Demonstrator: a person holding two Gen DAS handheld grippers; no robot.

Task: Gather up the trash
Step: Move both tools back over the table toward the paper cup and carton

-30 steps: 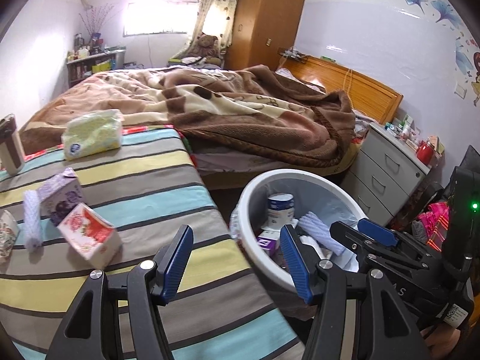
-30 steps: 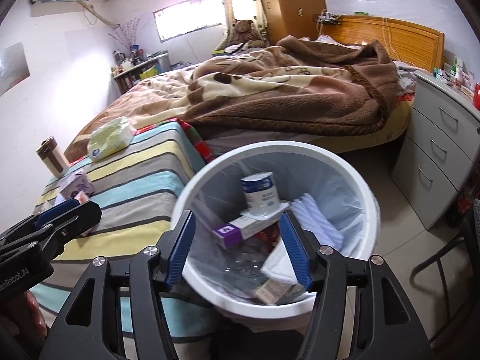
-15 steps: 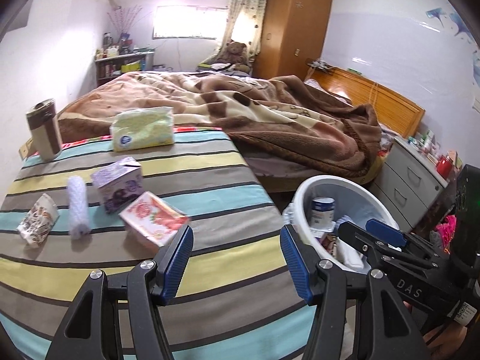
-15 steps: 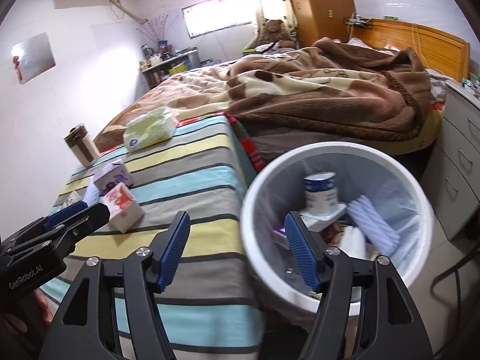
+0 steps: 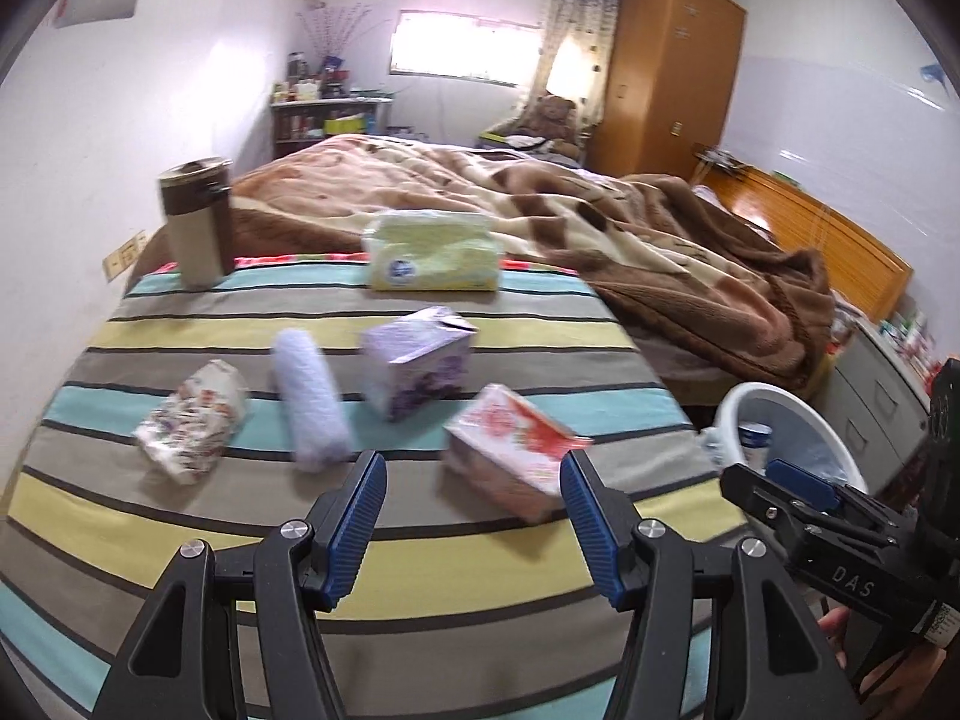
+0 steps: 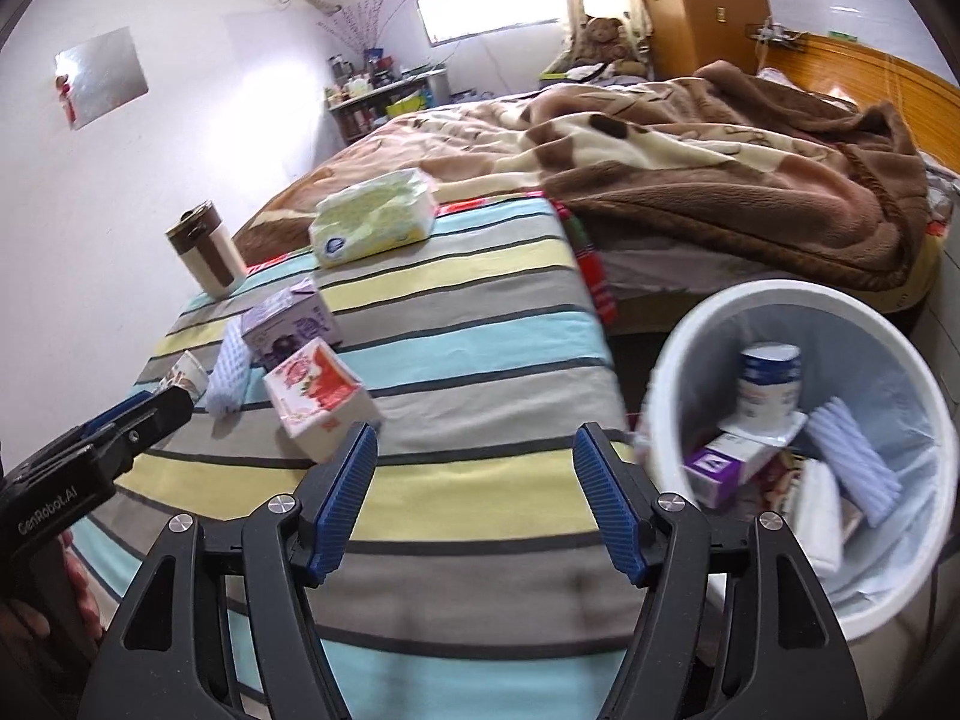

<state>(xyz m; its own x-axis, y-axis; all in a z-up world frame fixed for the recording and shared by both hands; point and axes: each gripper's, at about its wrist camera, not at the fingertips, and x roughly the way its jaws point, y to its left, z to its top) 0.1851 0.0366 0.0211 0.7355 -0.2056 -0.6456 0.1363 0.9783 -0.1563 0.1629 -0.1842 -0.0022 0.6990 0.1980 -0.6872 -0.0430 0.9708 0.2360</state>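
Observation:
On the striped table (image 5: 180, 324) lie a red-and-white carton (image 5: 510, 450), a purple carton (image 5: 420, 369), a white foam sleeve (image 5: 309, 405) and a crumpled patterned wrapper (image 5: 192, 426). My left gripper (image 5: 471, 516) is open and empty, just short of the red carton. My right gripper (image 6: 474, 504) is open and empty over the table's front edge, with the red carton (image 6: 318, 405) to its upper left. The white bin (image 6: 678, 360), lined and holding several pieces of trash, stands right of the table; its rim also shows in the left wrist view (image 5: 738, 402).
A yellow-green tissue pack (image 5: 435, 258) and a brown-and-cream tumbler (image 5: 198, 222) stand at the table's far edge. A bed with a brown blanket (image 5: 630, 228) lies behind. Grey drawers (image 5: 882, 384) stand at the right.
Both grippers have swung left, away from the bin and toward the table. The trash on the table now sits in front of the left gripper. Both stay open.

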